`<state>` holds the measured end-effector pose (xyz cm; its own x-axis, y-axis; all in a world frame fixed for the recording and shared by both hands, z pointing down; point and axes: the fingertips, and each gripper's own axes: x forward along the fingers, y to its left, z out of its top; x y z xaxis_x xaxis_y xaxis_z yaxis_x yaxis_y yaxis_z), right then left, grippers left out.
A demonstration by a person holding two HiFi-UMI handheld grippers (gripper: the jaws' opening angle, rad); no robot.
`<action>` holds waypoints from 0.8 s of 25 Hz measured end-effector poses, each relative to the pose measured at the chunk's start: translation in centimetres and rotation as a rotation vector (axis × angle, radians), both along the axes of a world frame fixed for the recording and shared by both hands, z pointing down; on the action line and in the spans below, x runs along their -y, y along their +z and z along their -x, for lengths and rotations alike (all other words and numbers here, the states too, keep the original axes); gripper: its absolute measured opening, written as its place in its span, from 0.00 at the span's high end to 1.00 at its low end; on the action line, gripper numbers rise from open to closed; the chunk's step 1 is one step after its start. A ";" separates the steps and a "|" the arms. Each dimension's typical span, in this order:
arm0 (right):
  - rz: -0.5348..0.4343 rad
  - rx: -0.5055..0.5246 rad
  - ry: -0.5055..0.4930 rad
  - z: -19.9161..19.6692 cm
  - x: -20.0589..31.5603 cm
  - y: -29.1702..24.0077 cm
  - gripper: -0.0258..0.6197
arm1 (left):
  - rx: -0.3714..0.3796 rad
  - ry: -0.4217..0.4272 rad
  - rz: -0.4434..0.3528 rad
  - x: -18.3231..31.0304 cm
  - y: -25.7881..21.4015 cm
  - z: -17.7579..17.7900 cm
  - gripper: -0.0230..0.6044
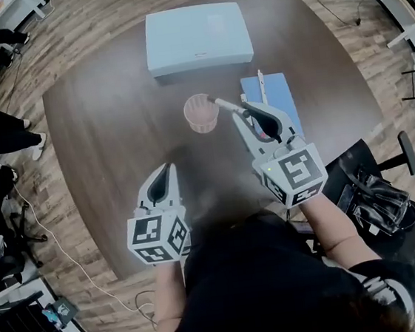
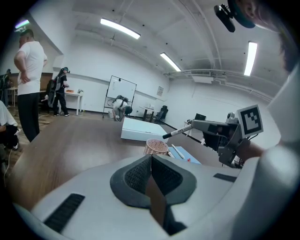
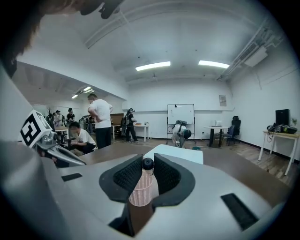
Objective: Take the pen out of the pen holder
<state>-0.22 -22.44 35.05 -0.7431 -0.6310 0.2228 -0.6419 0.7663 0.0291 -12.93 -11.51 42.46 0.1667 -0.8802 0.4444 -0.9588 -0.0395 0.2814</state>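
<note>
Two tongs are at work over the near half of the table (image 1: 106, 128). The right tongs (image 3: 148, 158) are clenched on the pen (image 1: 227, 106). In the right gripper view its black end sits pinched between the two dark pads, with the pen holder (image 1: 201, 113) showing below the gap. The pen juts out past the fingertips, roughly level, with its dark tip aimed toward the holder. In the left gripper view the whole pen hangs in the air above and to the right of the holder, clear of its rim, so it is out of the holder. From the head view the tip reads just beside the holder's right rim.

The left tongs (image 2: 151, 158) are clenched shut with nothing in them, the pads meeting along a single seam. They hover near the table's near edge, well apart from the holder.

The pen holder is a pink mesh cup standing upright near the middle of the table. Toward the right edge lies a blue pad (image 1: 280, 95) with a white pen (image 1: 261, 85) resting on it. A white box (image 1: 197, 36) sits flat by the far edge. Past the right corner stands a black office chair (image 1: 374, 187), and a person in a white shirt (image 2: 29, 79) stands in the room beyond.
</note>
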 end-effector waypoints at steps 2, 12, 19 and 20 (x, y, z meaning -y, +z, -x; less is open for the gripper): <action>-0.029 0.013 0.045 -1.7 0.5 -1.0 0.82 | -0.002 0.020 -0.002 0.4 0.1 -0.6 0.92; -0.038 -0.046 0.294 -11.2 3.2 0.9 0.82 | -0.007 0.118 -0.003 1.9 0.3 -3.8 0.92; 0.015 -0.092 0.422 -16.3 4.3 4.6 0.82 | -0.010 0.139 0.015 2.4 1.0 -4.6 0.92; 0.018 -0.095 0.433 -16.7 4.4 5.0 0.82 | -0.010 0.143 0.017 2.4 1.1 -4.8 0.92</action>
